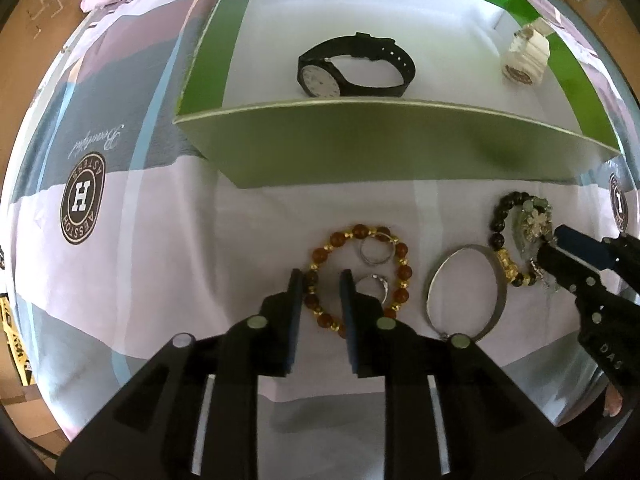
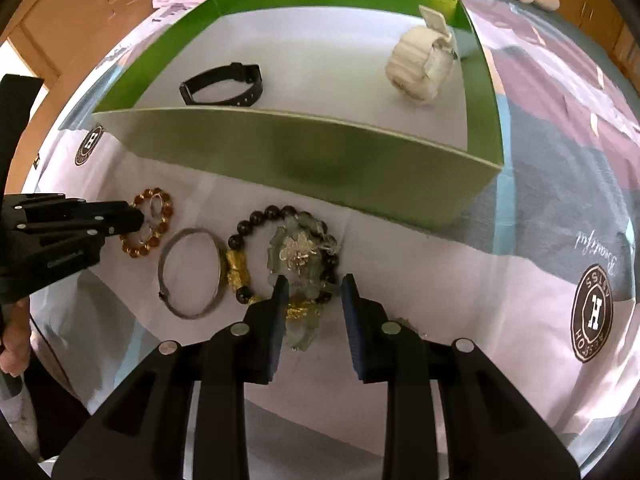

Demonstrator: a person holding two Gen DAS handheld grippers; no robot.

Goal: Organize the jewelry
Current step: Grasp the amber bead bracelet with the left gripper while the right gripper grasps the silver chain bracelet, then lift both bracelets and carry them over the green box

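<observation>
Both sets of jaws stand parted, gripping nothing. Nearest, the left gripper (image 1: 320,280) straddles one side of the amber bead bracelet (image 1: 362,276), which encircles two silver rings (image 1: 375,254) on the patterned bedsheet (image 1: 140,240). Just beside it lies a silver bangle (image 1: 466,292). The right gripper (image 2: 314,284) hovers over the dark bead bracelet (image 2: 280,256) with gold charms, a pale green jade piece (image 2: 298,254) lying inside it and running down between the fingers. Farther back sits the green box (image 2: 320,156), holding a black watch (image 1: 356,68) on the left and a white watch (image 2: 420,64) at its far right corner.
</observation>
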